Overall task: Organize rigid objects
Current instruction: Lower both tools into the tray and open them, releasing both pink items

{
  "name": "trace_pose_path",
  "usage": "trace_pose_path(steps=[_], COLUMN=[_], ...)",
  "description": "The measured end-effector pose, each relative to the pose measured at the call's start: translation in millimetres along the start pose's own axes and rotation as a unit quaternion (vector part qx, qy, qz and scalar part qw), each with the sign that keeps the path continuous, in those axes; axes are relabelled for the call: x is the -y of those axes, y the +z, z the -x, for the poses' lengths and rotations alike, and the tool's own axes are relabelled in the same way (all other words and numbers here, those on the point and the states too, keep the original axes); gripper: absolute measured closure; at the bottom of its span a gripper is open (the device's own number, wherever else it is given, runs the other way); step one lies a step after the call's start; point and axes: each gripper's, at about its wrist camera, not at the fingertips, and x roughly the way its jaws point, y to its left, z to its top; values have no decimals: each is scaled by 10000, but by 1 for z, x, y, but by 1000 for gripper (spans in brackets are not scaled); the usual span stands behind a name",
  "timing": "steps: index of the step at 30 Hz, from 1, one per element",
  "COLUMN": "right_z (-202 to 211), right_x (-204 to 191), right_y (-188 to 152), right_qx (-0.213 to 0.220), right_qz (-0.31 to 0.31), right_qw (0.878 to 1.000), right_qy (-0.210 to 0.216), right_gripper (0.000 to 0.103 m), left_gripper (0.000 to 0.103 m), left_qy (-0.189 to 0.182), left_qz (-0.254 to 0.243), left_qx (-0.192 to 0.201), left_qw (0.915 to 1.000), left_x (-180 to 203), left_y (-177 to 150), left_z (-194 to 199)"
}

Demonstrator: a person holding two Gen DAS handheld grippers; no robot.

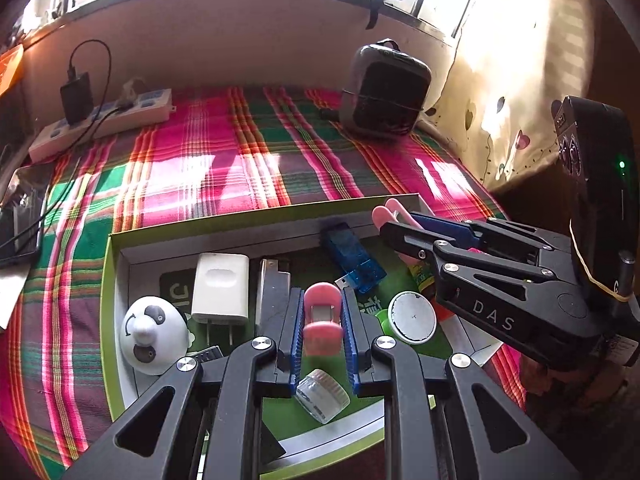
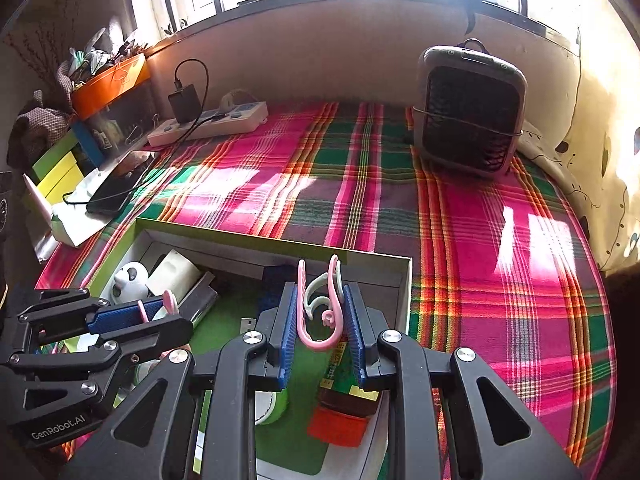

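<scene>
A green-rimmed open box (image 1: 105, 280) lies on the plaid cloth and holds several small things: a panda figure (image 1: 154, 334), a white charger (image 1: 220, 288), a blue USB stick (image 1: 354, 258), a round white puck (image 1: 412, 317) and a clear jar (image 1: 322, 395). My left gripper (image 1: 322, 308) is shut on a pink clip (image 1: 322, 320) above the box. My right gripper (image 2: 320, 304) is shut on a pink and pale green clip (image 2: 320, 308) over the box's right part (image 2: 404, 280). It also shows in the left wrist view (image 1: 394, 220), beside the left one.
A grey fan heater (image 2: 468, 112) stands at the back right. A white power strip (image 2: 208, 124) with a black adapter lies at the back left, a phone (image 2: 116, 188) on its cable nearer. Stacked boxes and clutter (image 2: 108, 84) line the left edge. A curtain (image 2: 600, 160) hangs right.
</scene>
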Motion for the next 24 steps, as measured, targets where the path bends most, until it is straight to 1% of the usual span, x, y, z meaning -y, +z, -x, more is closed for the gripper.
trace_pose_path(steps=[12, 24], right_z=[-8, -14], right_x=[0, 1], right_y=[-1, -5], right_qx=[-75, -178], right_qz=[6, 0], right_qw=[10000, 9998], right_qy=[7, -10], right_gripper=[79, 79], left_gripper=[86, 86], left_qy=[29, -8], left_qz=[-10, 48], left_qx=[-129, -192], left_qw=[9999, 9998], left_x=[2, 1], left_y=[-1, -1], left_z=[-11, -15])
